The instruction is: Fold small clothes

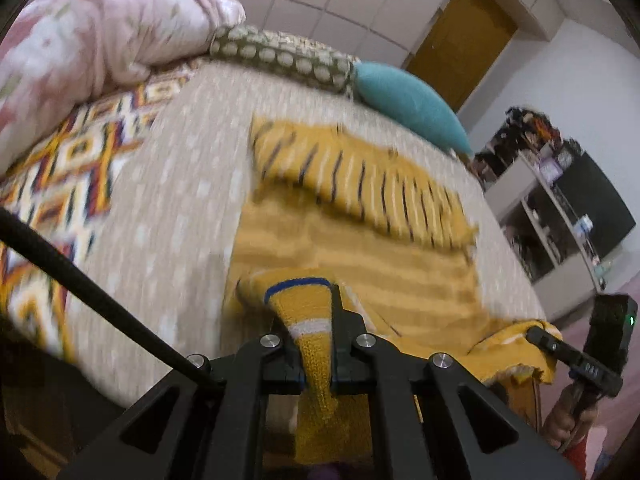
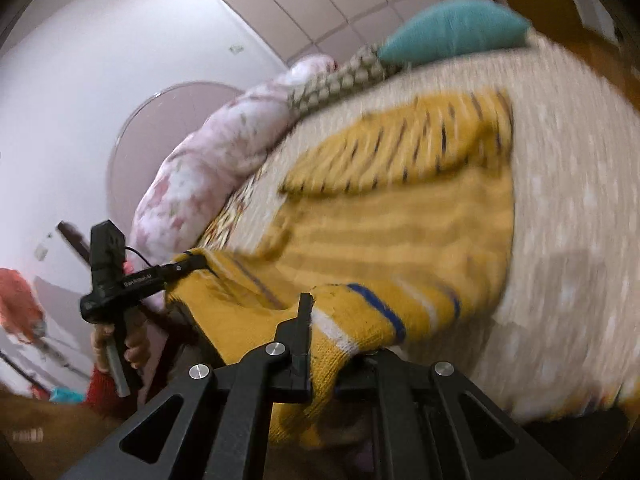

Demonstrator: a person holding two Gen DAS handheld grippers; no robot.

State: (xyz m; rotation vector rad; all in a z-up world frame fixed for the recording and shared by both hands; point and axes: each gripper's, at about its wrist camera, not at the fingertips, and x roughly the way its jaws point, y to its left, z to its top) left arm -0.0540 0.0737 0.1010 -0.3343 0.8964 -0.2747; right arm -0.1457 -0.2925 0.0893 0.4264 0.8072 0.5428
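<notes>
Beige dotted bedspread (image 1: 180, 208), white-walled bedroom

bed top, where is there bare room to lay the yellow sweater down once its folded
Bare beige bedspread lies between the yellow sweater and the patterned blanket, and another strip right of the sweater in the right wrist view. The far edge is crowded: pink quilt, dotted bolster, teal pillow.
</notes>
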